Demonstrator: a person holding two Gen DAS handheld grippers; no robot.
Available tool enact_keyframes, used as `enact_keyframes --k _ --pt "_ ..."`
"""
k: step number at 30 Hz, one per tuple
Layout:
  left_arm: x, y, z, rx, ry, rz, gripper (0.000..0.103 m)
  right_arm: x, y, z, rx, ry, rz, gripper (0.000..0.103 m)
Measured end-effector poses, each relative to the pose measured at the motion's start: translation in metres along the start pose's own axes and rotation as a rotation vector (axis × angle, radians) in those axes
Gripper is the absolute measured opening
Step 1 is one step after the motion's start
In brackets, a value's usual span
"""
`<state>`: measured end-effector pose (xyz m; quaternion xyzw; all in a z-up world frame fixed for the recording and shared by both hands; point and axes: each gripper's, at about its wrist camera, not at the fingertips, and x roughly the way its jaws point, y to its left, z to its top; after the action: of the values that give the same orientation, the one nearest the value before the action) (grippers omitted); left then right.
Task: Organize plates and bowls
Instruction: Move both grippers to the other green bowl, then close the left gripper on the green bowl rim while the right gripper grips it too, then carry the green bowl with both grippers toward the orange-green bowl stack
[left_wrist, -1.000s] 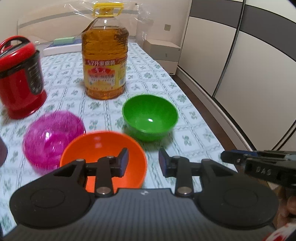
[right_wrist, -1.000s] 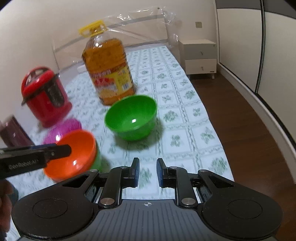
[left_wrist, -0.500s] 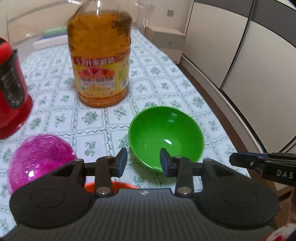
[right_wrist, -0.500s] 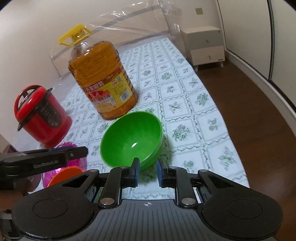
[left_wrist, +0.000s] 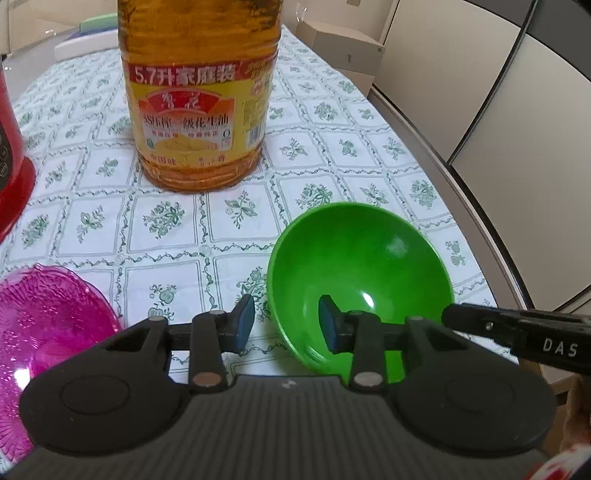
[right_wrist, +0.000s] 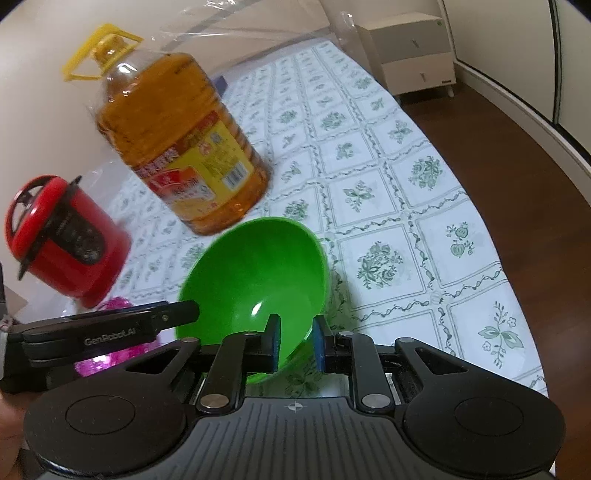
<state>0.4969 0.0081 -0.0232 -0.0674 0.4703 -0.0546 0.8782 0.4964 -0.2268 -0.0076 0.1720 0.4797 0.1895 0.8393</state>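
A green bowl (left_wrist: 365, 266) stands on the patterned tablecloth; it also shows in the right wrist view (right_wrist: 255, 280). My left gripper (left_wrist: 286, 323) is open, its jaws either side of the bowl's near left rim. My right gripper (right_wrist: 295, 345) is open, its jaws astride the bowl's near right rim. A pink translucent bowl (left_wrist: 44, 332) sits to the left, partly visible in the right wrist view (right_wrist: 110, 354). The orange bowl is out of sight.
A large oil bottle (left_wrist: 199, 96) stands just behind the green bowl, also in the right wrist view (right_wrist: 181, 147). A red cooker (right_wrist: 62, 236) is at the left. The table edge (right_wrist: 517, 280) runs close on the right, with wooden floor beyond.
Both grippers moved forward and down to the green bowl. The orange bowl slid out of view under the left gripper. The right jaws opened a little wider around the rim.
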Motion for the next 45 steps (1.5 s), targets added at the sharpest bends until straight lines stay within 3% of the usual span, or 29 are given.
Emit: enact_keyframes --k 13,24,33,40,45 --pt "0.021 0.003 -0.003 -0.017 0.041 -0.011 0.019 0.022 -0.007 0.008 -0.008 0.012 -0.032 0.02" --pt "0.008 -0.005 -0.003 0.002 0.03 -0.019 0.014 0.03 -0.009 0.007 -0.001 0.026 -0.065 0.014" --pt "-0.049 -0.044 -0.026 0.026 -0.023 -0.063 0.014 -0.036 -0.004 -0.018 -0.007 -0.017 -0.085 0.014" --pt "-0.105 -0.073 -0.081 -0.002 -0.039 -0.137 0.014 -0.114 0.002 -0.064 -0.039 -0.081 -0.123 0.014" --pt "-0.141 -0.088 -0.131 -0.008 -0.051 -0.145 0.014 -0.159 0.006 -0.116 -0.041 -0.094 -0.144 0.014"
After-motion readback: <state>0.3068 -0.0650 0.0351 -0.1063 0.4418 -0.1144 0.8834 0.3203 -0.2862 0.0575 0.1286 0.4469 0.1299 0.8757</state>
